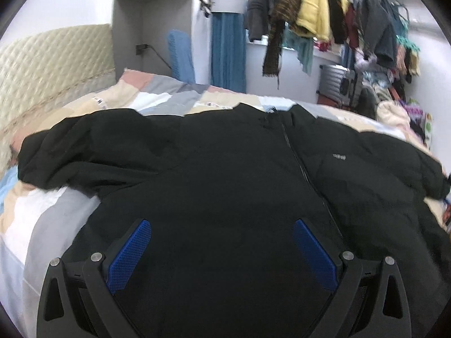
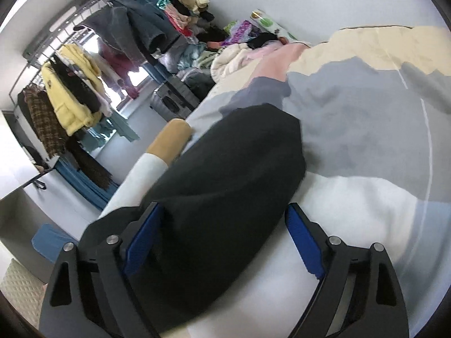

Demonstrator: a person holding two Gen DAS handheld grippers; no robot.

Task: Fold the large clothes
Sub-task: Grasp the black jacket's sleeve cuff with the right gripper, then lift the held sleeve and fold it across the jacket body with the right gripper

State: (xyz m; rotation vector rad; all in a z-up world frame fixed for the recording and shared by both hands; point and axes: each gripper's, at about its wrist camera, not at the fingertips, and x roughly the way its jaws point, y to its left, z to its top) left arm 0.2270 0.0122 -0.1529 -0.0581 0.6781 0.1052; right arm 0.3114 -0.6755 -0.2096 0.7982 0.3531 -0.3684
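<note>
A large black zip jacket (image 1: 225, 174) lies spread front-up on the bed, sleeves out to both sides, zip running down its middle. My left gripper (image 1: 222, 236) is open and hovers over the jacket's lower body, empty. In the right wrist view a black sleeve (image 2: 225, 174) lies on the bed cover. My right gripper (image 2: 222, 219) is open, with its fingers on either side of the sleeve, not closed on it.
The bed (image 1: 56, 219) has a patchwork cover in white, grey, beige and pink (image 2: 366, 118). A quilted headboard (image 1: 50, 64) stands at left. A rack of hanging clothes (image 1: 338, 19) and piled clothes (image 2: 225, 42) stand beyond the bed.
</note>
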